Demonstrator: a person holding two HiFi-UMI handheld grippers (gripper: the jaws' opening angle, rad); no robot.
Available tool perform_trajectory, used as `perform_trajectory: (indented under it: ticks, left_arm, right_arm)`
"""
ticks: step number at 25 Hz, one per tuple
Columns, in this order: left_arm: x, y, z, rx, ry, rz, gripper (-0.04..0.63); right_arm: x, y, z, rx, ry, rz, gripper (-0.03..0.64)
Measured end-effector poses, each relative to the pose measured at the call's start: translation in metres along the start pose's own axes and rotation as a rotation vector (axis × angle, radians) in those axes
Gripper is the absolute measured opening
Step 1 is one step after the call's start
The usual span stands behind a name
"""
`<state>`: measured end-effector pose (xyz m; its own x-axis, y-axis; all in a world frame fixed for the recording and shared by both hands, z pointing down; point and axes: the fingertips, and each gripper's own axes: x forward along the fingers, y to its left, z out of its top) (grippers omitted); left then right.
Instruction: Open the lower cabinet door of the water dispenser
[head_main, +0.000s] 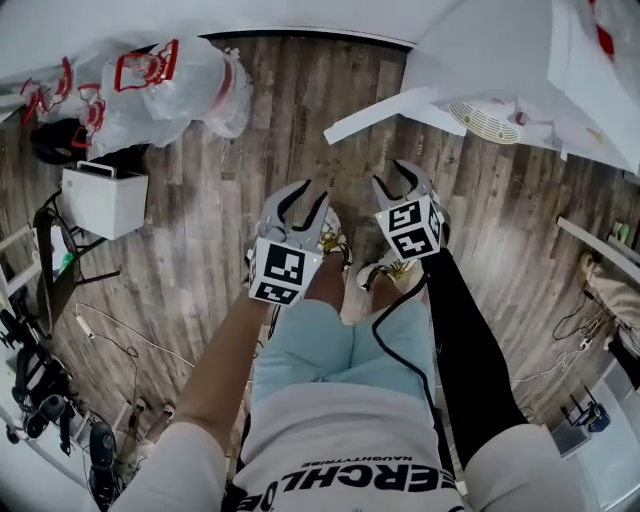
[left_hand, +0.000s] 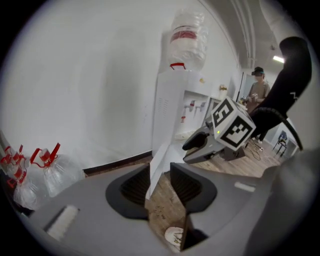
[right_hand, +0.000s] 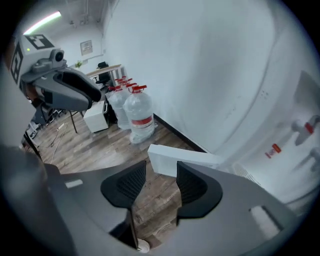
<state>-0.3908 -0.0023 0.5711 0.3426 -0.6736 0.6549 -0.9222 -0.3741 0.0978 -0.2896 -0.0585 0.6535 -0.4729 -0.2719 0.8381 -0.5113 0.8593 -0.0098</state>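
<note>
Door: the lower cabinet door (head_main: 385, 110) of the water dispenser (left_hand: 172, 107) stands swung out over the wooden floor (head_main: 200, 250). From here I'd call it open, or near enough.
Left gripper: the left gripper (head_main: 305, 205) is held over the person's legs, well short of the door. Its jaws are a moderate way apart with nothing between them.
Right gripper: the right gripper (head_main: 392, 185) is just beside the left. Its jaws are likewise apart and empty, and the door's edge only lines up beyond the gap.
Doing it well: if the door wants to go wider, I'd hook one jaw behind the free edge and follow the hinge's arc rather than pull straight back. A light hold should do, since a thin panel like that swings easily. Keep the other gripper out of its path.
Top bottle: the bottle (left_hand: 187, 37) sits high on the dispenser, so a hard tug looks unwise.
Hard to make out: the hinge and the cabinet's inside aren't visible in any view. The head view cuts off most of the dispenser. I can't tell whether the door has a handle.
</note>
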Motion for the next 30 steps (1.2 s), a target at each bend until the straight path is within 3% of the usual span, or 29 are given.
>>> perform_trajectory:
  ticks: [15, 20, 25, 30]
  left_arm:
    - [-0.055, -0.122, 0.145, 0.115, -0.159, -0.025, 0.132]
    - [-0.082, -0.170, 0.176, 0.082, -0.220, -0.025, 0.132]
    - [-0.113, -0.207, 0.207, 0.114, -0.282, -0.026, 0.132]
    - [-0.146, -0.235, 0.234, 0.111, -0.361, -0.018, 0.132]
  right_arm:
    - [-0.230, -0.052, -0.003, 0.254, -0.277, -0.235, 0.172]
    - [-0.307, -0.058, -0.031, 0.283, -0.335, -0.301, 0.172]
    - [-0.367, -0.065, -0.051, 0.351, -0.400, -0.356, 0.172]
    - [-0.410, -0.060, -0.059, 0.346, -0.457, -0.367, 0.172]
